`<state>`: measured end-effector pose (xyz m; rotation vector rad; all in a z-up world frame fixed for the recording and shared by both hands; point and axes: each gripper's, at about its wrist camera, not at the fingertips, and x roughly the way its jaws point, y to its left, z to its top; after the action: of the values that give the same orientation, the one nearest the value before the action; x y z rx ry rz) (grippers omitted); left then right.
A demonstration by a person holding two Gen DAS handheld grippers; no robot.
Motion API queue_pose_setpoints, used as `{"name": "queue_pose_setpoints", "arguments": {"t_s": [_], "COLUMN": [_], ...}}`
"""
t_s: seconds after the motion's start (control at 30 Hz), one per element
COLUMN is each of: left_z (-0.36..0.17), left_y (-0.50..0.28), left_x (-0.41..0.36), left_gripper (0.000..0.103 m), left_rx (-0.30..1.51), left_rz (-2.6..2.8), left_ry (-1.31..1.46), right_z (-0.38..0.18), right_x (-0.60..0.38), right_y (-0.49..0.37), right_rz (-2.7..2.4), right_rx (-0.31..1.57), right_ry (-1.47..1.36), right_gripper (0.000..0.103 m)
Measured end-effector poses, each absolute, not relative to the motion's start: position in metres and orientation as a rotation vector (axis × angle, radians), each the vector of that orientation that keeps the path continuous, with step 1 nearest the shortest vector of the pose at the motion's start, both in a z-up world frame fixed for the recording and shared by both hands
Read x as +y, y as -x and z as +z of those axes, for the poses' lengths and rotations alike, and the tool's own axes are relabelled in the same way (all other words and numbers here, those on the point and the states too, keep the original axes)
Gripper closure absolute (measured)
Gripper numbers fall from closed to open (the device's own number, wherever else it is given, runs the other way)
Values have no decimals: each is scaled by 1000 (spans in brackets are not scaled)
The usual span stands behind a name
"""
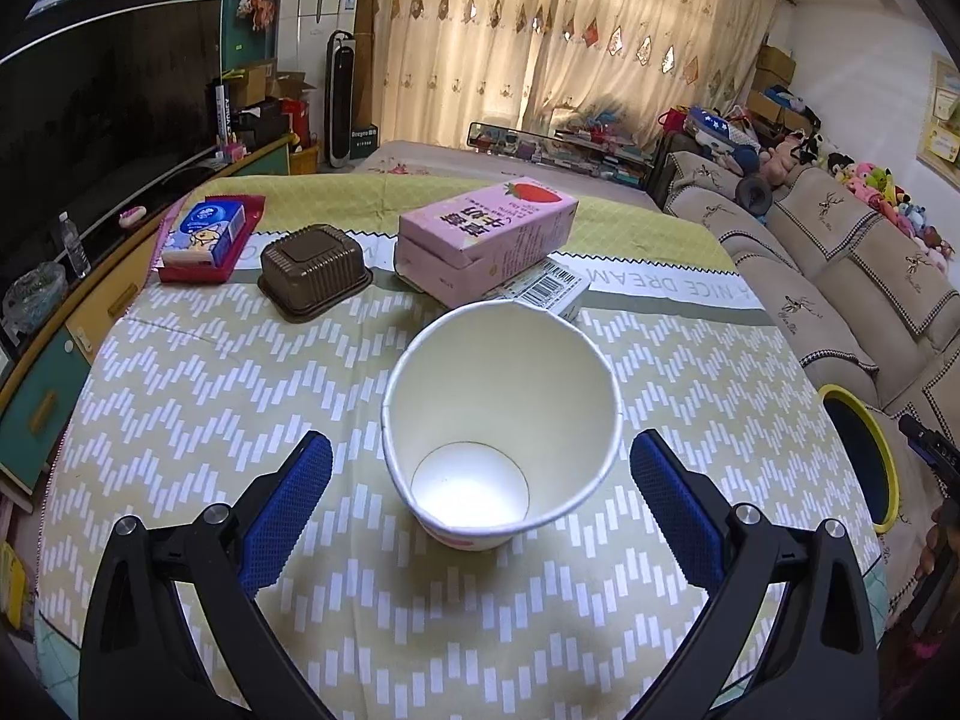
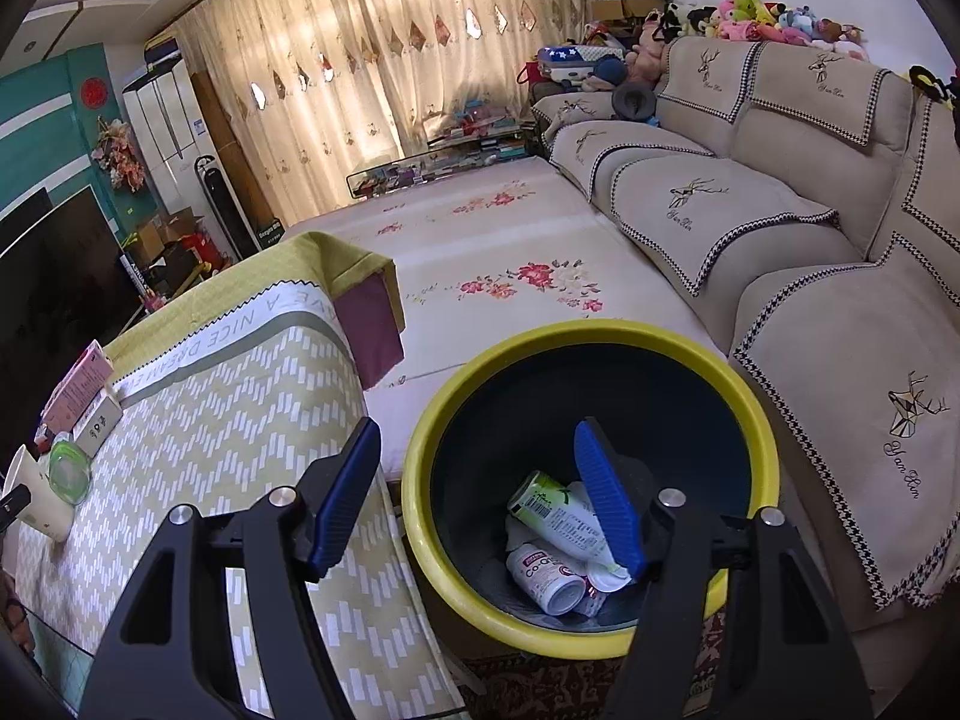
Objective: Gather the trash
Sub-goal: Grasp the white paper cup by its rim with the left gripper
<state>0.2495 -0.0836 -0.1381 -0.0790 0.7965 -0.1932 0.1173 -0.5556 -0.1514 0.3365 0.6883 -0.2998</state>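
Observation:
A white paper cup (image 1: 501,420) stands upright and empty on the patterned tablecloth (image 1: 180,396). My left gripper (image 1: 480,462) is open, its blue pads on either side of the cup and apart from it. The cup also shows at the far left of the right wrist view (image 2: 36,498). My right gripper (image 2: 480,450) is open and empty above the yellow-rimmed trash bin (image 2: 600,336), which holds a green can (image 2: 555,510), a white bottle (image 2: 543,579) and other litter.
Behind the cup lie a pink strawberry milk carton (image 1: 486,228) on a barcoded box (image 1: 549,288), a brown plastic container (image 1: 312,270) and a red tray with a tissue pack (image 1: 207,234). A sofa (image 2: 780,240) stands to the right. The bin (image 1: 867,450) is beside the table's right edge.

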Motion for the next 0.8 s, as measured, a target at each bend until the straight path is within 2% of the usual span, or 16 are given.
{"name": "queue_pose_setpoints", "arguments": {"t_s": [0.1, 0.2, 0.53, 0.8], "left_z": [-140, -141, -140, -130], "left_y": [-251, -252, -256, -240], "left_x": [-86, -86, -86, -85], "left_gripper": [6, 13, 43, 44], "left_rx": [796, 798, 801, 783], "left_rz": [-192, -190, -200, -208], "left_ry": [70, 68, 70, 71], "right_z": [-154, -157, -162, -160], "right_x": [-553, -550, -544, -542], "right_y": [-121, -125, -127, -123], "right_rz": [-295, -289, -280, -274], "right_rx": [697, 706, 728, 719], "right_ry": [-334, -330, -329, -331], "right_gripper": [39, 39, 39, 39]}}
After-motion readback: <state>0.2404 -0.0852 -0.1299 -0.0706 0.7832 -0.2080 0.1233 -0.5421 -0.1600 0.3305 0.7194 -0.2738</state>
